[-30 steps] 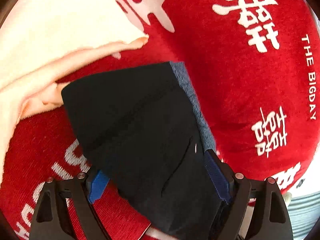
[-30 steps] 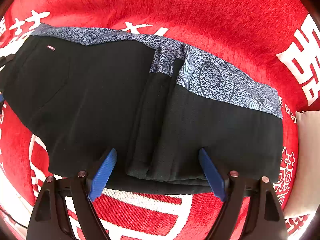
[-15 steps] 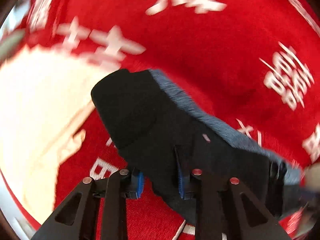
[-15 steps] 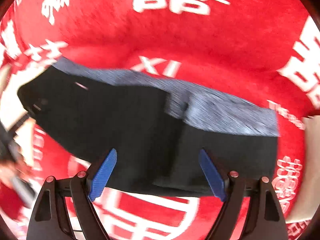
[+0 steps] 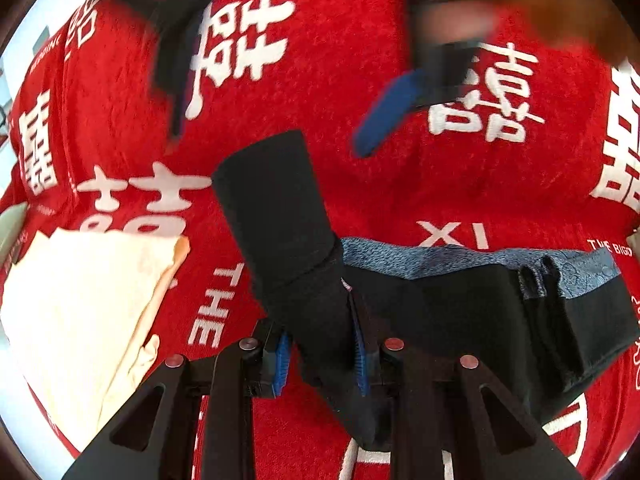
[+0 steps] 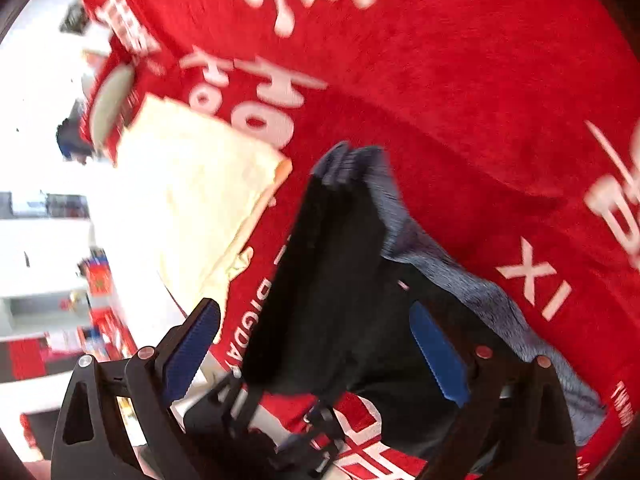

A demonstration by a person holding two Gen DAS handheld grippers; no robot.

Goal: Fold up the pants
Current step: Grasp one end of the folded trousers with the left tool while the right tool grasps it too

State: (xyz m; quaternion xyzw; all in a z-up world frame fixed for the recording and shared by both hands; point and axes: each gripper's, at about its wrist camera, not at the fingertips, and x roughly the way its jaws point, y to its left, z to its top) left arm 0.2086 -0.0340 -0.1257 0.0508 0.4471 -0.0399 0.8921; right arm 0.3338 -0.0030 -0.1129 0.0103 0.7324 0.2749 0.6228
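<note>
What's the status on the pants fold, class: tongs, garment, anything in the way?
Left tongs shut on pants, end lifted. Right tongs opening, nothing gripped. Cream cloth lies beside the pants, apart.

Bright, even light; fisheye warp at edges; motion blur esp. right view

pants [image 5: 460, 320] on cloth [image 5: 340, 80] | towel [image 5: 80, 300] left of pants

Left wrist view: red cloth [image 5: 340, 80] lies bare from ten to three o'clock; cream towel [image 5: 80, 300] blocks at eight, pants [image 5: 480, 320] at four.
</note>
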